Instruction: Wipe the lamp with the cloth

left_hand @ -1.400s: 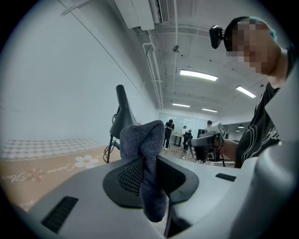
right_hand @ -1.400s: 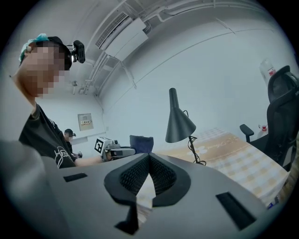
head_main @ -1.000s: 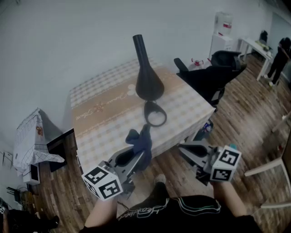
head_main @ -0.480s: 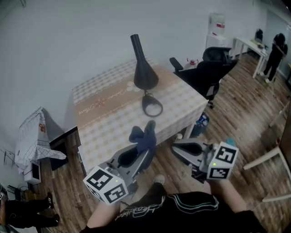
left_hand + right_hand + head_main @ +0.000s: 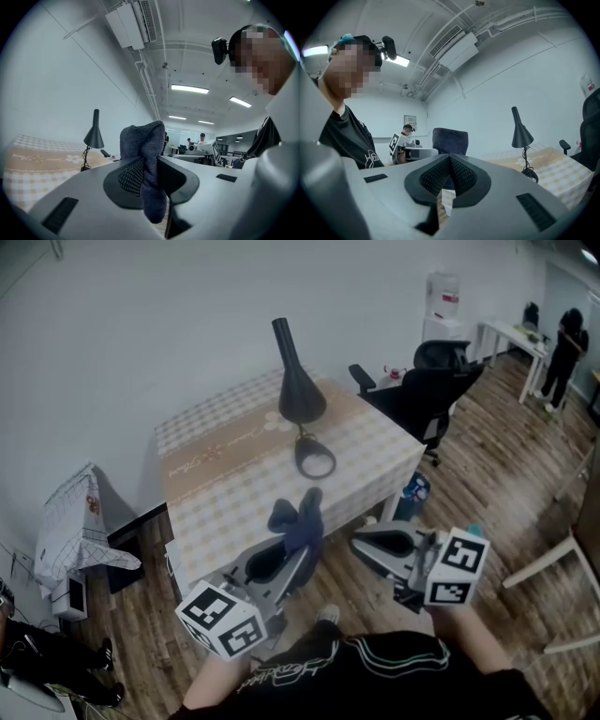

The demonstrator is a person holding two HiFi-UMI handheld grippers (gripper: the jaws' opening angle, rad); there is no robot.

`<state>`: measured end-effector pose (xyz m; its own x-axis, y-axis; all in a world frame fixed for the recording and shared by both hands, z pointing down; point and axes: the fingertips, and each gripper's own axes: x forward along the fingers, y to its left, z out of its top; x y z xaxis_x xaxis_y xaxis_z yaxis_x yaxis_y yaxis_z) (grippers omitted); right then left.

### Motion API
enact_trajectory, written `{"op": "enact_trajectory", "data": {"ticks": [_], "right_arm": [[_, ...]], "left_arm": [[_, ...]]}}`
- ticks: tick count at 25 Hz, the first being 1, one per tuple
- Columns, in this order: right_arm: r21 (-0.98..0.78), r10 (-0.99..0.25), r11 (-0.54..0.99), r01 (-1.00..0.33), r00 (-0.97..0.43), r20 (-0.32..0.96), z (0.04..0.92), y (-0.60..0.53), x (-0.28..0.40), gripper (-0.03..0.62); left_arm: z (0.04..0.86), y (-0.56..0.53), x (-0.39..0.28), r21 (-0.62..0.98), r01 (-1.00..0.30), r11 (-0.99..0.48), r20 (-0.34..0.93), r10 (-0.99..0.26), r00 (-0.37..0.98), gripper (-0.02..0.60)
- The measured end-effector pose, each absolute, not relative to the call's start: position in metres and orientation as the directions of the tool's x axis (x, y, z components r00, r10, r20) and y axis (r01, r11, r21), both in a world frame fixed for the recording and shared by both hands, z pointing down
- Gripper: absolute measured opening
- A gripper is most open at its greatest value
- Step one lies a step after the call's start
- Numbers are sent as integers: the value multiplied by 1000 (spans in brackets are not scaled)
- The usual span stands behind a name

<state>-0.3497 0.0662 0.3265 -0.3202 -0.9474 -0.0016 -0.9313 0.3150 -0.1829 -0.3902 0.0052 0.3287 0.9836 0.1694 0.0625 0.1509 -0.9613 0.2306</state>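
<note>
As the left tool [image 5: 300, 547] pinches the soft cloth [image 5: 298, 514], the shut, empty right tool [image 5: 362, 542] could steady the base of the tippy lamp [image 5: 298, 390].

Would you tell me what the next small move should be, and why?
Probably carry the left gripper forward towards the lamp. Its jaws are already shut on the cloth, but it hangs short of the table, and the lamp stands far across it.
</note>
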Motion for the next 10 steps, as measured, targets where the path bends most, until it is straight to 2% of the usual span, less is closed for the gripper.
{"op": "enact_trajectory", "data": {"ticks": [10], "right_arm": [[-180,-945,321,-930,-326,2,327,70,-362,10]], "left_arm": [[331,9,-405,242,142,-960,50,158,986,66]]}}
